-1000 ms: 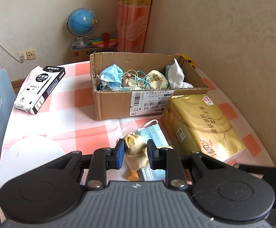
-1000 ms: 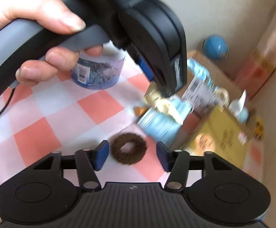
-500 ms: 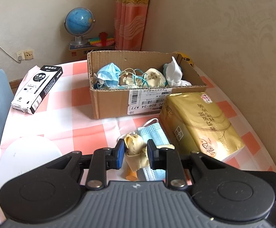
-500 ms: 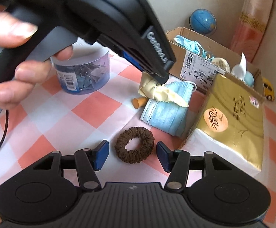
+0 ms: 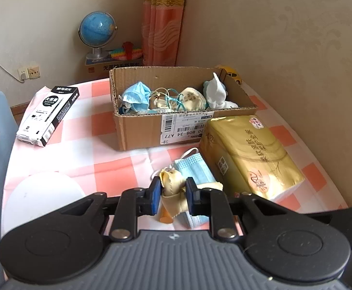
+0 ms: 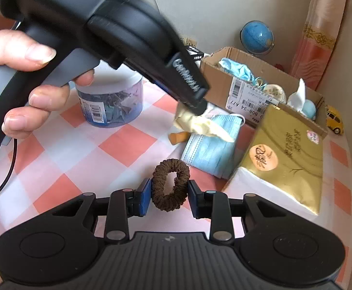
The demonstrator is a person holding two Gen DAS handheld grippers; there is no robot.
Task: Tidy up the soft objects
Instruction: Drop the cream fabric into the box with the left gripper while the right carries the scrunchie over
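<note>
My left gripper [image 5: 172, 193] is shut on a cream-yellow cloth [image 5: 173, 186], held just above a blue face mask [image 5: 195, 171] on the checked tablecloth; the right wrist view shows the cloth [image 6: 200, 123] hanging from the left gripper [image 6: 200, 106]. My right gripper [image 6: 168, 193] is shut on a brown hair scrunchie [image 6: 169, 186], squeezed into an oval. A cardboard box [image 5: 142, 130] behind holds masks and other soft items [image 5: 137, 96].
A gold tissue pack [image 5: 250, 159] lies right of the mask. A black-and-white box [image 5: 47, 116] lies far left. A clear tub with blue contents [image 6: 110, 104] stands left. A small orange piece [image 6: 179, 136], a yellow toy car [image 6: 334, 120] and a globe [image 5: 97, 32] are around.
My right gripper has shut on the brown scrunchie, which lay round between open fingers before. My left gripper has lifted the cream cloth slightly.
</note>
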